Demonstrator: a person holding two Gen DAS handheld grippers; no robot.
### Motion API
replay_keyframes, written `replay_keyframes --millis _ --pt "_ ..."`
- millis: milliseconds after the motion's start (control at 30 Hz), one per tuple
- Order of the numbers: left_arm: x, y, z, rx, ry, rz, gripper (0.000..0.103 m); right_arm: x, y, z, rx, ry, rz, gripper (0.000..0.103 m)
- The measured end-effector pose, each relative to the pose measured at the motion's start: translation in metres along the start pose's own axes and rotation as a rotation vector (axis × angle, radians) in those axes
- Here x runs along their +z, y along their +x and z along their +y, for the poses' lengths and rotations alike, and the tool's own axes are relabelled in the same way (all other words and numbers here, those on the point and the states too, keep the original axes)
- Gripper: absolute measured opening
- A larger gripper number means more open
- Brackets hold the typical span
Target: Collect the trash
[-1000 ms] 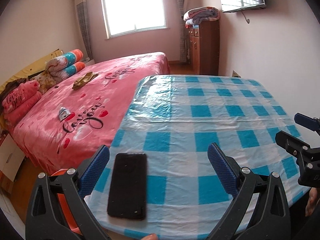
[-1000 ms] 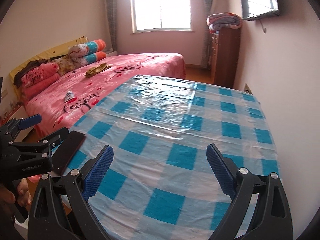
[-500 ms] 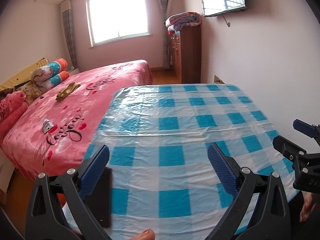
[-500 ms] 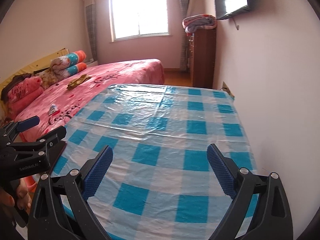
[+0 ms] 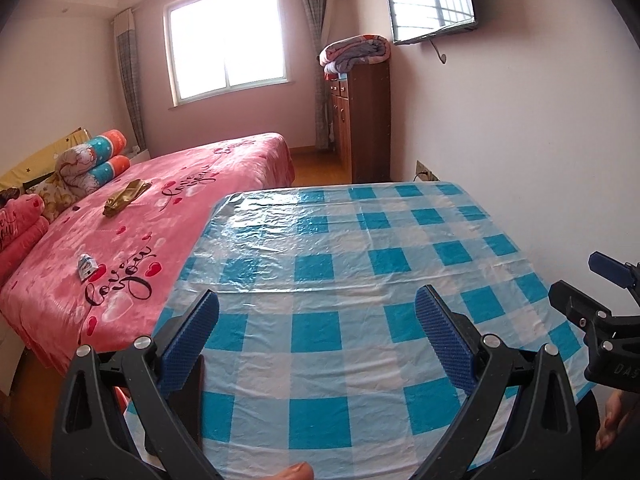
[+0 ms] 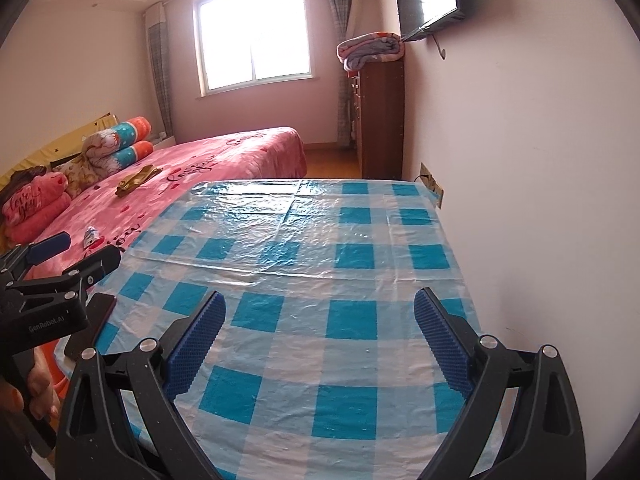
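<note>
A small white and blue wrapper (image 5: 86, 266) (image 6: 91, 236) lies on the pink bedspread, left of the table. Farther back on the bed rests a crumpled olive-gold piece (image 5: 126, 196) (image 6: 138, 178). My left gripper (image 5: 317, 308) is open over the near end of the blue checked table, nothing between its blue pads. My right gripper (image 6: 320, 304) is also open and empty, beside it to the right. Each gripper shows at the edge of the other's view: the right gripper (image 5: 580, 280) and the left gripper (image 6: 88, 248).
A dark phone (image 6: 94, 320) lies at the table's near left corner, mostly hidden behind my left finger in the left wrist view. The table (image 5: 360, 240) stands against the right wall, the bed (image 5: 208, 176) along its left. A wooden cabinet (image 5: 368, 120) stands beyond.
Both grippers have tilted up and swung right. The phone has slid from between my left fingers to behind the left finger. Both stay open.
</note>
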State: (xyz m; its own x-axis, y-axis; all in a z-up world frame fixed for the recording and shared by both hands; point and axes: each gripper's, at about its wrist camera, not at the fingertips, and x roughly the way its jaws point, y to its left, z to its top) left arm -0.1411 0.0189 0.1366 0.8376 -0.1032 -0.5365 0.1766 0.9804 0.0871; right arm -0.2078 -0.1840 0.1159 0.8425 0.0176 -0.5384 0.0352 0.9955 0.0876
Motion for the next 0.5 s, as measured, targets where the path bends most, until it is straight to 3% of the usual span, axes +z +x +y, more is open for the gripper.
replay_keyframes --millis 500 --pt "0.0036 -0.0017 -0.0045 -0.021 -0.006 -0.013 0.099 0.0008 -0.0053 -0.0028 -0.030 -0.003 -0.005 0.094"
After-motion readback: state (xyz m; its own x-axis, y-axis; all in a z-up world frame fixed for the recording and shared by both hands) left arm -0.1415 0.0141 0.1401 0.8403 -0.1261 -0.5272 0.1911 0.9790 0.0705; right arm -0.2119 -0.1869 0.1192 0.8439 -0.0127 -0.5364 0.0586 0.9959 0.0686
